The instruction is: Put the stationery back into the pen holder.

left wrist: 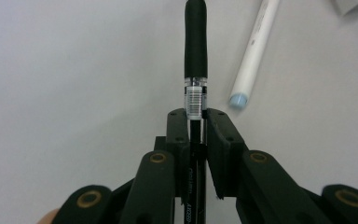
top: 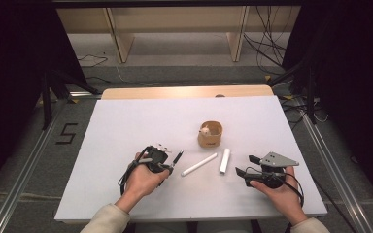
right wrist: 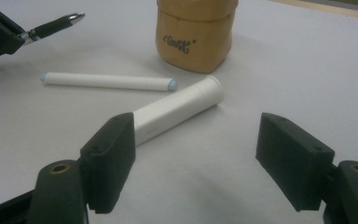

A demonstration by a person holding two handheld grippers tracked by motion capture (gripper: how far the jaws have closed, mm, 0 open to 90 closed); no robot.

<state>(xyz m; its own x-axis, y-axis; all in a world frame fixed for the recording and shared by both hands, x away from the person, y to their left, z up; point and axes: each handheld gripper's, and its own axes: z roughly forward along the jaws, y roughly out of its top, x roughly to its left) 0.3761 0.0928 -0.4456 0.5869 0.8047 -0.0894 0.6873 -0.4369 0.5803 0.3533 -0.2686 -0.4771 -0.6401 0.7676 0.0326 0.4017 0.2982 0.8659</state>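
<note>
The left gripper point(left wrist: 196, 122) clamps a black pen point(left wrist: 195, 51); the right gripper point(right wrist: 196, 154), jaws apart, faces a stubby white tube point(right wrist: 177, 109). Next, probably, the tan fabric cup point(top: 210, 134).

One black pen point(top: 178, 158), two white tubes point(top: 198, 165) point(top: 224, 160) and one tan cup point(top: 210, 134).

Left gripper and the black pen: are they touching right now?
Touching. In the left gripper view the left gripper has its jaws closed on the black pen, pressing its barrel from both sides, with no gap showing.
</note>
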